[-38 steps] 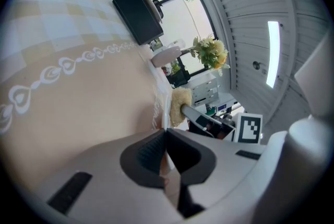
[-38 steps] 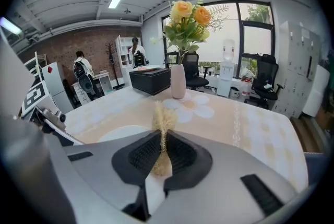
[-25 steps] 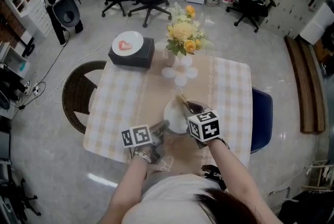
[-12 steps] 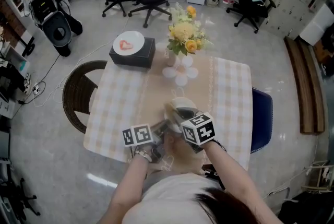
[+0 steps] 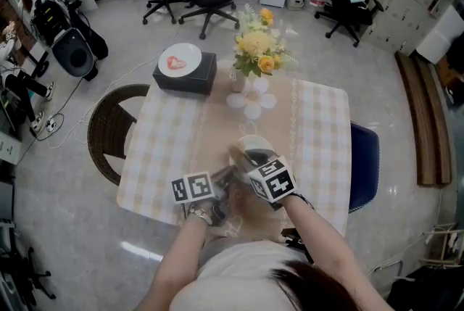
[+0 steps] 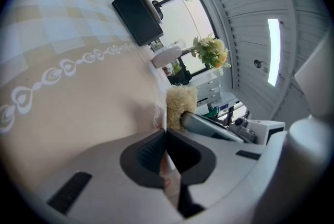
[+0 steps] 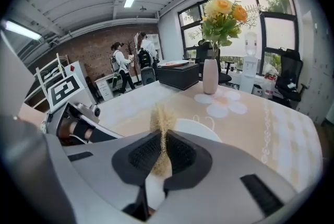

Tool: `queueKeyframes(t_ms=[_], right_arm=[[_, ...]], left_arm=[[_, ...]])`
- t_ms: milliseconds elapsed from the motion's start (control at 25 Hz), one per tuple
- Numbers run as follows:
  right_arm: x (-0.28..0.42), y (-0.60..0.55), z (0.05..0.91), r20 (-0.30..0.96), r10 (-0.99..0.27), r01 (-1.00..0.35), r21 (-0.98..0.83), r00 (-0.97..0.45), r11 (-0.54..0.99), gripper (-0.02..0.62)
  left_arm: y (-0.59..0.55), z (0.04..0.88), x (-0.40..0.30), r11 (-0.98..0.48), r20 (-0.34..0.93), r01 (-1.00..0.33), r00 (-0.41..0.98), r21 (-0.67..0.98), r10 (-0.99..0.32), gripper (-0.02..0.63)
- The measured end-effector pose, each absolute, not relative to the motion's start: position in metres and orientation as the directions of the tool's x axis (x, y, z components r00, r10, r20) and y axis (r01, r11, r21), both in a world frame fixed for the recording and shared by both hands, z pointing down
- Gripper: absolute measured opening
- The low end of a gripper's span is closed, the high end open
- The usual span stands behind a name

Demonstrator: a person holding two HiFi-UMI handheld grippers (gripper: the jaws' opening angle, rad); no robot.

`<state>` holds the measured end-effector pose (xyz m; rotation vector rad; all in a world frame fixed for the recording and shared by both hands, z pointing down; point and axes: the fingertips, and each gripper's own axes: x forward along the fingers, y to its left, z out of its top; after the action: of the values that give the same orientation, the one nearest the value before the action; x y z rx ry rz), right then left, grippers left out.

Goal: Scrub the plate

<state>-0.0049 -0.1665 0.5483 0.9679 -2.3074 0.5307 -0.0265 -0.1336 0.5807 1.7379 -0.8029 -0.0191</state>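
Observation:
A white plate lies on the beige runner of the checked table, partly hidden by both grippers. My left gripper is shut on the plate's near rim; in the left gripper view the rim runs edge-on out of the jaws. My right gripper is shut on a straw-coloured scrubber, whose tuft stands over the plate. The same scrubber shows just past the left jaws, against the plate.
At the table's far side stand a vase of yellow flowers and a black box bearing a small plate. A wicker chair is on the left, a blue chair on the right. People stand far off.
My right gripper has shifted left and nearer with the scrubber, dragging it across the plate. The left gripper has stayed put on the rim.

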Motion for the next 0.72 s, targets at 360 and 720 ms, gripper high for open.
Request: queueKeyframes(t_ms=[360,720], right_arm=[[0.017,-0.18,0.551,0.658,-0.57,-0.799,-0.083,-0.493,0.596,0.037],[0.055,-0.195,0.557,0.679,-0.623,-0.862,-0.029,-0.388,0.506,0.035]], left_arm=[[-0.134,0.578,-0.026,-0.112,0.381,-0.504,0.763,0.856,-0.522,0.017],[-0.133,0.579,-0.026,-0.126,0.378,-0.509,0.762,0.851,-0.526,0.017]])
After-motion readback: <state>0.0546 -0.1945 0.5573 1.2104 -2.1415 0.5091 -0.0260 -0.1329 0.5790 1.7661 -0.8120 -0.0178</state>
